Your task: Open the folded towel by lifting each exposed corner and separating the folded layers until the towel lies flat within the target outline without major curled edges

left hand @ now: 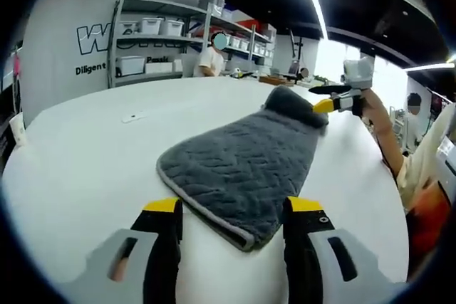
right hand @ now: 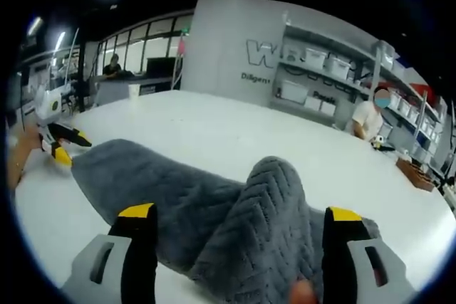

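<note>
A grey towel with a zigzag weave and a pale hem lies on the white table, its far end folded up into a hump. My left gripper is open, and the towel's near corner lies between its yellow-tipped jaws. At the towel's far end, my right gripper comes in from the right, held by a person's hand. In the right gripper view, the right gripper is open with its jaws wide apart, and a raised fold of the towel bulges up between them. The left gripper sits at the towel's other end.
A small flat object lies on the table left of the towel. Shelves with white bins and a lettered wall stand beyond the table's far edge, where a person stands. The holder's orange sleeve is at the right.
</note>
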`<move>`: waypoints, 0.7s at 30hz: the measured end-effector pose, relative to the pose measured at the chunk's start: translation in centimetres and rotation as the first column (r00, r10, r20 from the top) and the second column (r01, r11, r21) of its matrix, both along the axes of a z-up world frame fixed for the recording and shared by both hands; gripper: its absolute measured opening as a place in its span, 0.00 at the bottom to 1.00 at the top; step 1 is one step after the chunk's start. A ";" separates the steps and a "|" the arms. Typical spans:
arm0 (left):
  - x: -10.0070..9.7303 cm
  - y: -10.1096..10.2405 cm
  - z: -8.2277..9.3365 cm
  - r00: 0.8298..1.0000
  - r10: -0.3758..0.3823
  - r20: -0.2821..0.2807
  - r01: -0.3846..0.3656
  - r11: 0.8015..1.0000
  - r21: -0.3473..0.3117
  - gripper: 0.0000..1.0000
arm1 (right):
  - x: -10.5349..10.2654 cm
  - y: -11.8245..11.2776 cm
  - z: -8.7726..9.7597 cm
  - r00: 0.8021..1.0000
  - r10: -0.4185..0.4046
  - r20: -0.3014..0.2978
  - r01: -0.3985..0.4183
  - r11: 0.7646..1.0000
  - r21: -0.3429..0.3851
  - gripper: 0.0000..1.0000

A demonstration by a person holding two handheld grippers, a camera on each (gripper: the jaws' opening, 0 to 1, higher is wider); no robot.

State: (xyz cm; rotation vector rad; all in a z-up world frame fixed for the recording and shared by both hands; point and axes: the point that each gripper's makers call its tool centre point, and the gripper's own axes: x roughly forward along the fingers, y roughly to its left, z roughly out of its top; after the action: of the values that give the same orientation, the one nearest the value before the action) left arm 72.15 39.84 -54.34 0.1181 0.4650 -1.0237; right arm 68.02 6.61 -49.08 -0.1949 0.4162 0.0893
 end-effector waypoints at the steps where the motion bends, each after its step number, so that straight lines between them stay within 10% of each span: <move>1: 0.0 0.0 0.0 1.000 0.000 0.000 0.000 1.000 0.002 0.47 | 0.0 0.0 0.0 1.000 0.000 0.000 0.000 1.000 0.000 0.96; 7: 0.1 0.4 -1.5 1.000 0.015 -0.005 -0.015 0.996 0.085 0.35 | 0.0 0.2 -0.1 1.000 0.010 -0.001 -0.010 1.000 0.000 0.95; 21: -0.4 -0.8 -1.4 1.000 0.016 -0.015 -0.015 0.999 0.052 0.16 | -0.2 0.2 -0.2 1.000 0.009 -0.011 -0.009 1.000 -0.006 0.94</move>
State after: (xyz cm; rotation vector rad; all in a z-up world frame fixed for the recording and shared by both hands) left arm 71.73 39.01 -55.79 0.1529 0.5057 -0.9987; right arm 67.84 6.82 -49.25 -0.2022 0.4267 0.0983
